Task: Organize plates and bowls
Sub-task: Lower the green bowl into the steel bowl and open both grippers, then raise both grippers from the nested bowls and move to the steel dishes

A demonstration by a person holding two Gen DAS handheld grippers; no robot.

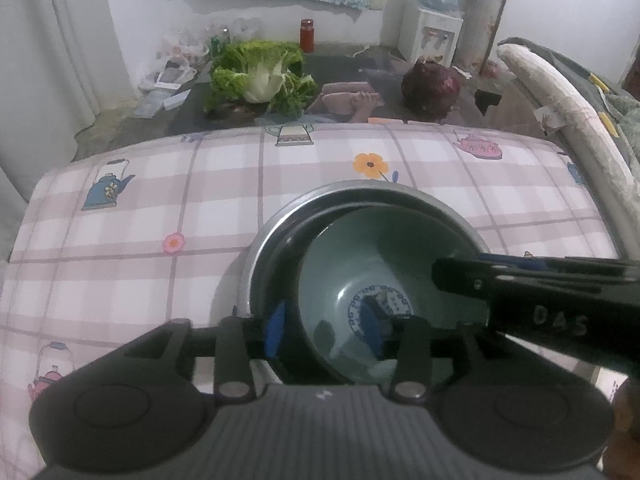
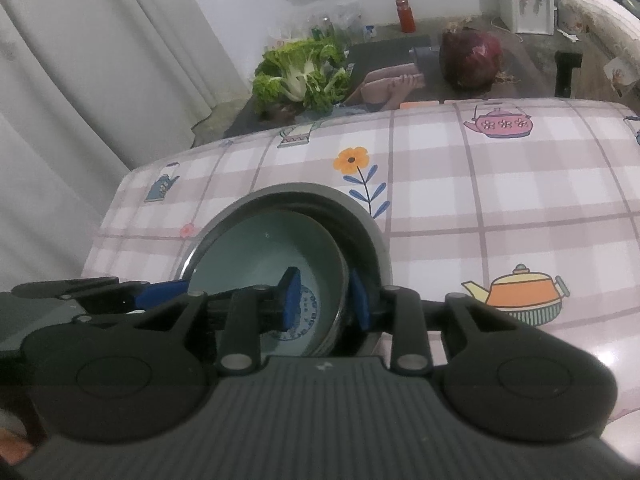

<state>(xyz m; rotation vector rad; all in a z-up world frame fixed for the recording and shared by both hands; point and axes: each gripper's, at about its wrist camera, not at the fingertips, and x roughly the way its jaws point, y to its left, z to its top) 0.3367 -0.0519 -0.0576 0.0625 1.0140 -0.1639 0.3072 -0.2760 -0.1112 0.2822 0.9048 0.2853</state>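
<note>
Right now both grippers straddle opposite rims of the green bowl [image 1: 384, 280], lower centre, nested inside the steel bowl [image 1: 276, 224]: left gripper [image 1: 322, 328] and right gripper [image 2: 326, 300] jaws apart, neither visibly clamped.

Table cover: pink-and-white checked plastic cloth [image 1: 224, 184] printed with teapots and flowers.
Beyond table: leafy green cabbage [image 1: 260, 74], dark purple round cabbage [image 1: 430, 84].
By wall: red-filled jar [image 1: 307, 35], white water dispenser [image 1: 432, 34].
</note>
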